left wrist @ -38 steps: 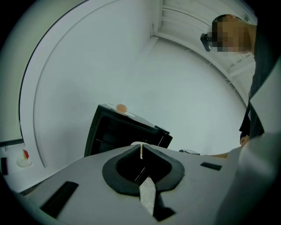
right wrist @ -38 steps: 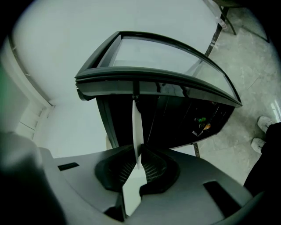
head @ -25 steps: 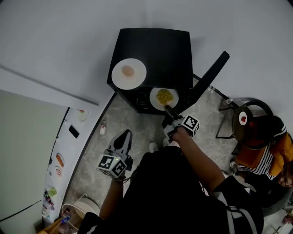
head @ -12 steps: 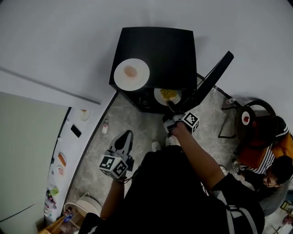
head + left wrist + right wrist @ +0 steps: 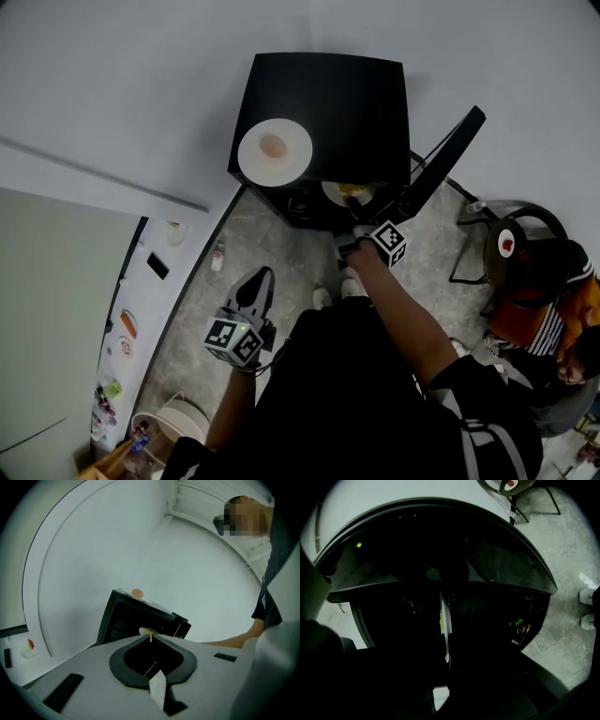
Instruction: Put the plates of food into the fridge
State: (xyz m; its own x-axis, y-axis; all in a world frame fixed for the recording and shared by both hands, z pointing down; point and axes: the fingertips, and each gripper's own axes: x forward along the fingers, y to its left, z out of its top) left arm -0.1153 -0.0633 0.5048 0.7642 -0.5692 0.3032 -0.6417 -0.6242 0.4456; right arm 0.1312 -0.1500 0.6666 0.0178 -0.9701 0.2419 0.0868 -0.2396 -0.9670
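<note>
A black mini fridge (image 5: 323,103) stands on the floor with its door (image 5: 441,159) swung open to the right. A white plate with pinkish food (image 5: 275,150) rests on the fridge top. My right gripper (image 5: 359,228) is shut on the rim of a white plate of yellow food (image 5: 351,192), which is half under the fridge's top edge. In the right gripper view the plate (image 5: 444,620) shows edge-on between the jaws, inside the dark fridge. My left gripper (image 5: 255,281) hangs low at my left side, shut and holding nothing; its tips (image 5: 150,637) point toward the fridge (image 5: 126,618).
A black chair (image 5: 511,246) holding a small red thing stands to the right of the open door. A seated person (image 5: 562,309) is at the far right. A white counter (image 5: 141,291) with small items runs along the left. My shoes (image 5: 323,298) are before the fridge.
My right gripper has carried the plate of yellow food forward into the fridge, so less of the plate shows. The left gripper has stayed in place.
</note>
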